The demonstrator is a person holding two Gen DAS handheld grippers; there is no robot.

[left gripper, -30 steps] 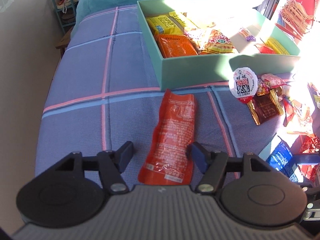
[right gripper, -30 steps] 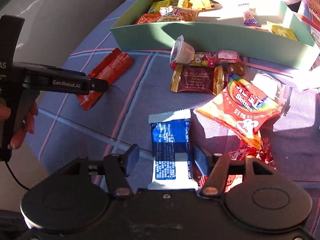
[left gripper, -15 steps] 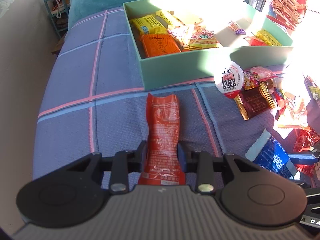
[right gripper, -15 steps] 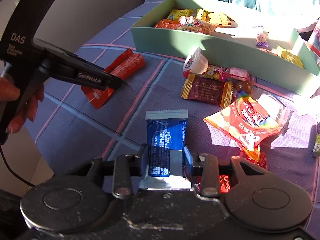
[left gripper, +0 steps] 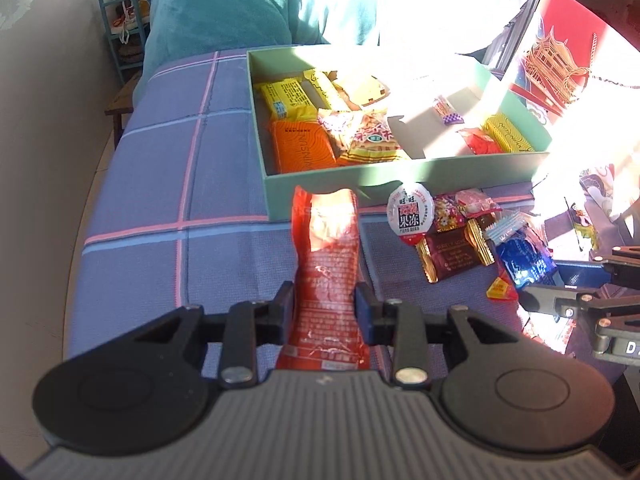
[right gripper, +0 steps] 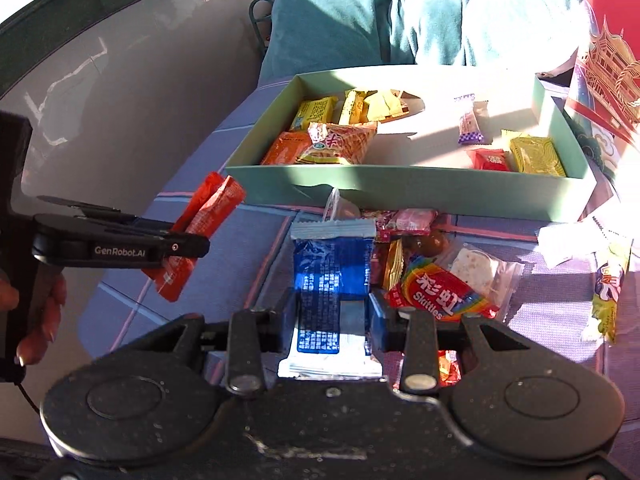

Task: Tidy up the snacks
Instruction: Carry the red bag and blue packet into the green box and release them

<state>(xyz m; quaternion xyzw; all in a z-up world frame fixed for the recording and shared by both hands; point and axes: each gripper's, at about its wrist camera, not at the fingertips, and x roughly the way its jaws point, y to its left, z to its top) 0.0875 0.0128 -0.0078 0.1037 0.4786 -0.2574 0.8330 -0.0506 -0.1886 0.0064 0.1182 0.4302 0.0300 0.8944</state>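
On the left side of the checked cloth, the left gripper point(left gripper: 324, 304) had its jaws closed on the lower part of the red packet point(left gripper: 326, 264), lifted clear of the cloth — likely bound for the green box point(left gripper: 400, 178). Further right, the right gripper point(right gripper: 332, 322) had likewise clamped the blue packet point(right gripper: 332, 272), its top end pointing towards the box. Beyond both, the box held yellow and orange packs point(left gripper: 298, 118) at its left end and a few small sweets at its right — its middle bare.
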